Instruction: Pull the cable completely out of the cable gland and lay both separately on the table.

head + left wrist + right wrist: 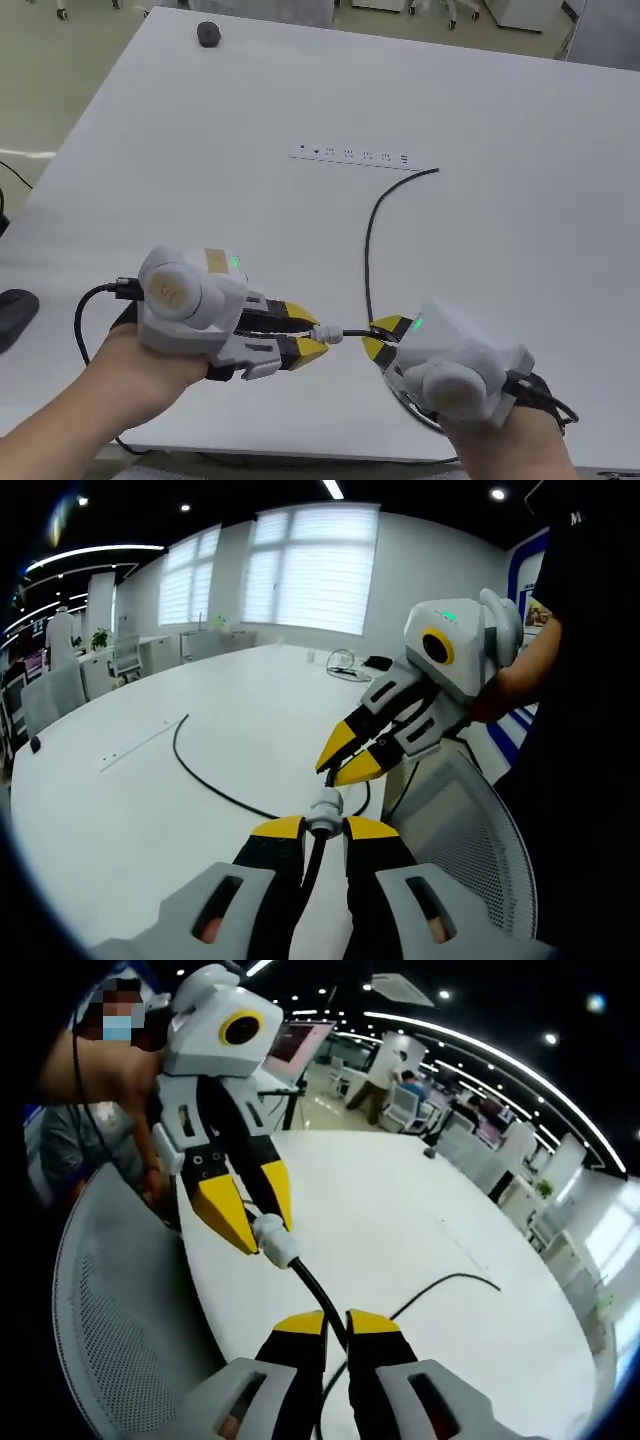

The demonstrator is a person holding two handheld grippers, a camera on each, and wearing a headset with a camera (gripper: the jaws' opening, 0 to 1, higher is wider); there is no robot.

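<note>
biggest thing first: the white table (520,120). most of the black cable (368,240) lies on it in a long loose curve, with its far end out near the middle of the table. the near end is lifted off at the front edge, strung between the two grippers.

the left gripper (312,335) is pinched on the cable gland (330,335), and in the left gripper view the little white gland (325,810) sits right between the yellow tips. the right gripper (380,338) is clamped on the cable just beside the gland, and the right gripper view has the cable (322,1295) running down between its closed tips. so the cable's not out yet.

my read on handling: the cable looks thin, light and floppy, so it'll sag and won't push at all. grabbing it close to the gland like this seems right for a straight pull. the gland looks like small, smooth, hard plastic that weighs nothing and is probably slippery, so squeeze it across the body. the seal inside may drag on the jacket, so it could take a few re-grips.
</note>
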